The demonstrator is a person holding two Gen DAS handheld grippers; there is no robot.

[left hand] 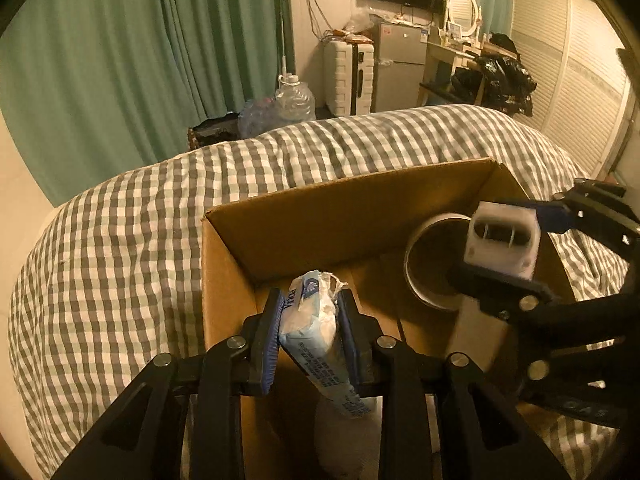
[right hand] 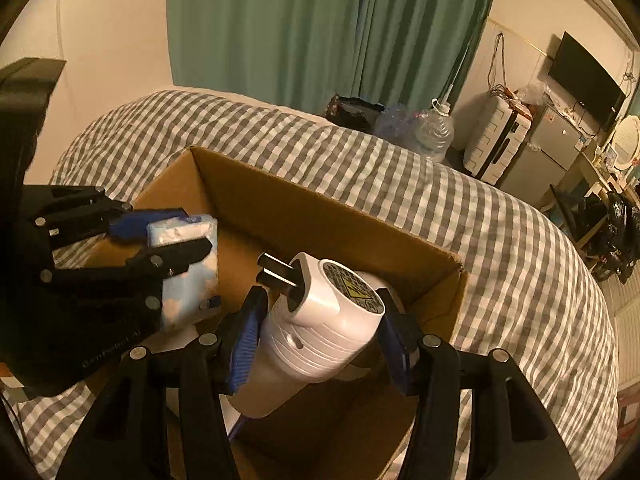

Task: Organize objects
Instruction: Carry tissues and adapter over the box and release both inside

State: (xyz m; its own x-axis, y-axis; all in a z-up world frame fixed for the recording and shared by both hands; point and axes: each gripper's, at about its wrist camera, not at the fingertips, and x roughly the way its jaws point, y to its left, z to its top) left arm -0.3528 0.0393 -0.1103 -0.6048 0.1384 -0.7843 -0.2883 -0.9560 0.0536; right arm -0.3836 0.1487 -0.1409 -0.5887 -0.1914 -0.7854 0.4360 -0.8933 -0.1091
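Note:
An open cardboard box (left hand: 320, 216) (right hand: 320, 208) sits on the checked bed. My left gripper (left hand: 308, 320) (right hand: 176, 236) is shut on a light blue tissue pack (left hand: 316, 320) (right hand: 188, 276) and holds it over the box's left part. My right gripper (right hand: 320, 316) (left hand: 508, 248) is shut on a white plug-in device (right hand: 324, 320) (left hand: 502, 242) with two black prongs, held over the box's right part. A white-rimmed round cup (left hand: 424, 264) lies on its side inside the box under the right gripper.
The grey-and-white checked bedspread (left hand: 120, 240) (right hand: 500, 240) surrounds the box. Beyond the bed stand green curtains (left hand: 120, 60), water jugs (left hand: 294, 102), a white suitcase (left hand: 348, 76), a small fridge (left hand: 400, 64) and a desk with black bags (left hand: 504, 80).

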